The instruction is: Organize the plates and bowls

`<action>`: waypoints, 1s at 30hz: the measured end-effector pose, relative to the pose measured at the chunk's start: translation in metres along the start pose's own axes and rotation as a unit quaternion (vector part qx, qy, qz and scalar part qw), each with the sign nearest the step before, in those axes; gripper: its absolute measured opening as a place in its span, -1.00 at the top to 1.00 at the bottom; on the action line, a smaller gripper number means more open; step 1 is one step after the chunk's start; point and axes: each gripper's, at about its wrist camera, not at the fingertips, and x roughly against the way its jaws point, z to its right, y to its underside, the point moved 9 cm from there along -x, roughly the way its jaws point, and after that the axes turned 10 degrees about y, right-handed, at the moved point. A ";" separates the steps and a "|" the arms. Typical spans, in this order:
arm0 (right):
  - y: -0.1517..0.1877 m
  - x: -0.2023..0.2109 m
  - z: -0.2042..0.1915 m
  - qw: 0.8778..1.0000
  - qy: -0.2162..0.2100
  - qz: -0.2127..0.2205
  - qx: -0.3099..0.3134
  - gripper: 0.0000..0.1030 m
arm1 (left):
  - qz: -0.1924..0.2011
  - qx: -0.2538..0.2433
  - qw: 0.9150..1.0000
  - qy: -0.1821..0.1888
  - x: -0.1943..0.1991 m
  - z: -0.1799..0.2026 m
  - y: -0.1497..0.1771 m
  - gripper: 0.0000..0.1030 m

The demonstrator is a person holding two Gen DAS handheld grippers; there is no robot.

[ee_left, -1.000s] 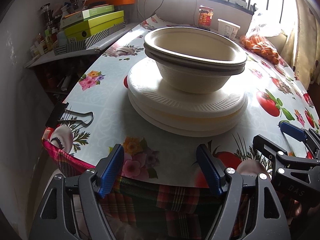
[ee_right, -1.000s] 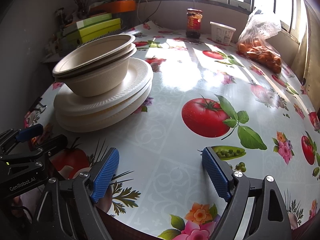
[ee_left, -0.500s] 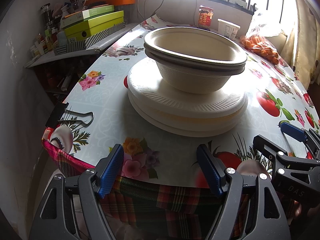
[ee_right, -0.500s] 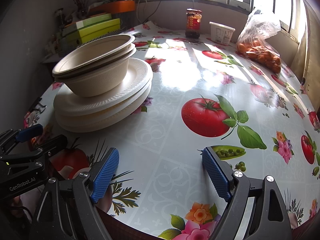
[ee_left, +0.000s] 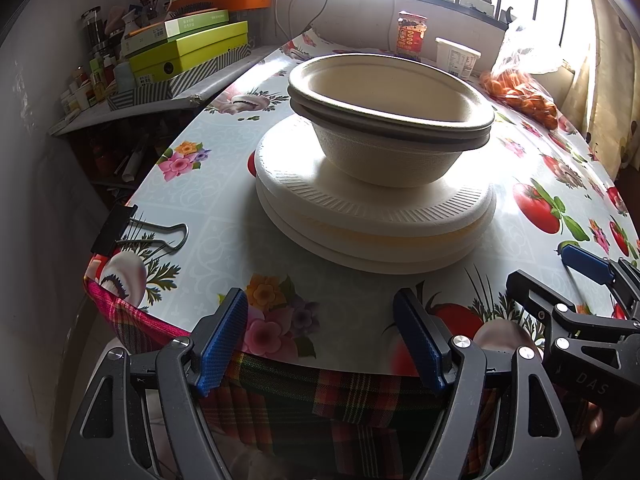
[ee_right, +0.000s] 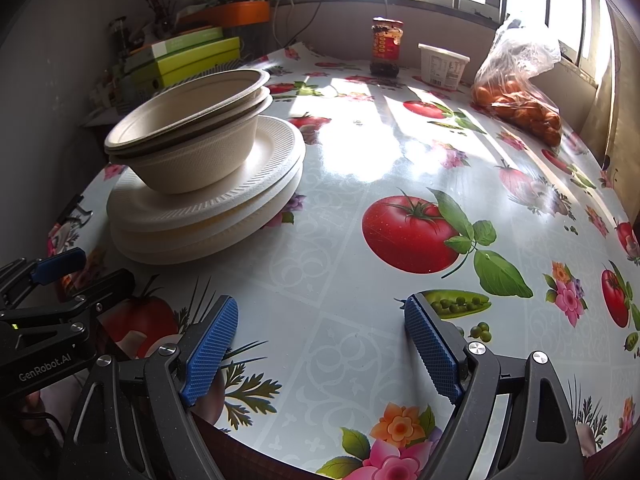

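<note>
Both tools were parked at the near edge of the worktop (ee_right: 360, 152), jaws wide apart and nothing between them. The left tool (ee_left: 320, 340) sat right in front of the stack, and the right tool (ee_right: 320, 344) was off to its right over a bare patch of the fruit-print cloth.

The stack itself: two nested bowls (ee_left: 390, 120) sat on top of a pile of white plates (ee_left: 372, 216), over on the left side of the worktop near the front.

What each camera got that the other didn't: the left wrist view looked straight into the top bowl and caught a black binder clip (ee_left: 132, 232) clamped on the cloth's left edge, plus the plaid fabric (ee_left: 328, 400) hanging below the worktop edge. The right wrist view saw the stack from the side, so the bowls looked tilted, and it showed the big printed tomato (ee_right: 412, 232) and the sunlit far end much better: the jar (ee_right: 386, 46), the white tub (ee_right: 442, 64) and the bag of oranges (ee_right: 516, 100). Each view also caught the other tool poking in from its side.
</note>
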 end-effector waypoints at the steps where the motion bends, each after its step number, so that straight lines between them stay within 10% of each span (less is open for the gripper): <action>1: 0.000 0.000 0.000 1.000 0.000 0.000 0.000 -0.68 | 0.000 0.000 1.000 0.000 0.000 0.000 0.000 -0.47; 30: 0.001 0.000 0.000 1.000 0.000 0.000 0.000 -0.68 | 0.000 0.000 1.000 0.000 0.000 0.000 0.000 -0.47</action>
